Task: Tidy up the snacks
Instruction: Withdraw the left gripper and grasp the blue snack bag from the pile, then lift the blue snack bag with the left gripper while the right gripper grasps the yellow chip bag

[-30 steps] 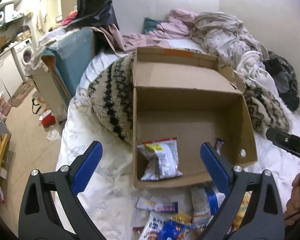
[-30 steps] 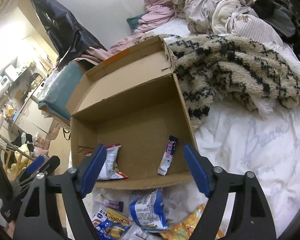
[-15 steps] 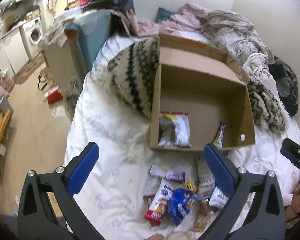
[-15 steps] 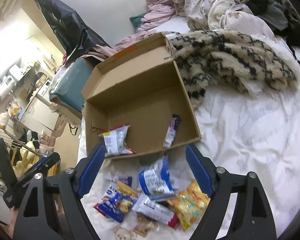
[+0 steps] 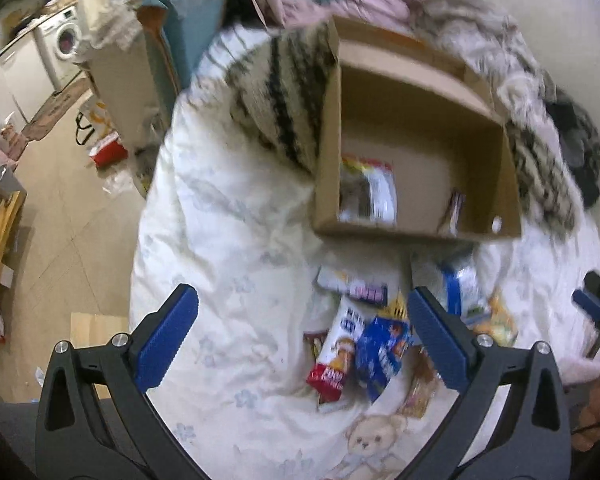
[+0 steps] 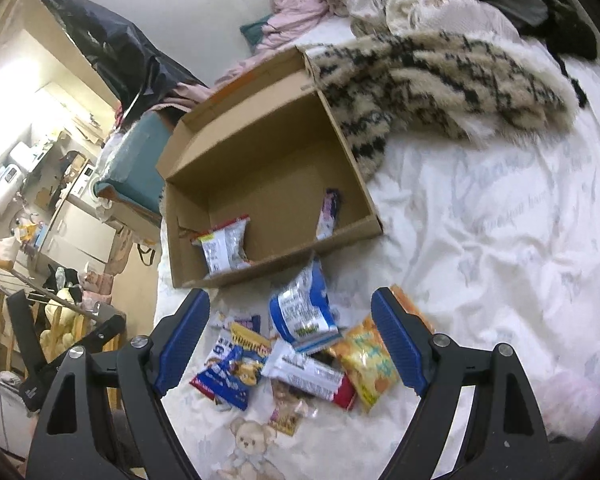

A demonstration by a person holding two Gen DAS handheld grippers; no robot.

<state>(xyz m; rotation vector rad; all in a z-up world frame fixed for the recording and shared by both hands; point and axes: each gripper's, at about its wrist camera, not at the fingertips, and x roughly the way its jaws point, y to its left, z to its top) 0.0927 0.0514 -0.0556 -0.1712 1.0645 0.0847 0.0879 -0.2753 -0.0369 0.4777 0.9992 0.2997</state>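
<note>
Left hand-held gripper (image 5: pixel 302 334): jaws apart, empty.
Right hand-held gripper (image 6: pixel 290 338): jaws apart, empty.
Brown cardboard box (image 6: pixel 352 236): two packets inside.
Loose snack packets (image 6: pixel 300 360): on white bed sheet (image 6: pixel 500 248).

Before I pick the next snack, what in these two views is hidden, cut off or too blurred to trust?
- Left wrist view: motion blur smears the cardboard box and the silver packet inside; print unreadable.
- Right wrist view: the blue-and-white bag and white wrapper overlap the pile, hiding what lies beneath.
- Right wrist view: the orange packet is partly behind the right gripper finger.
- The left gripper shows only an edge in the right view.
</note>
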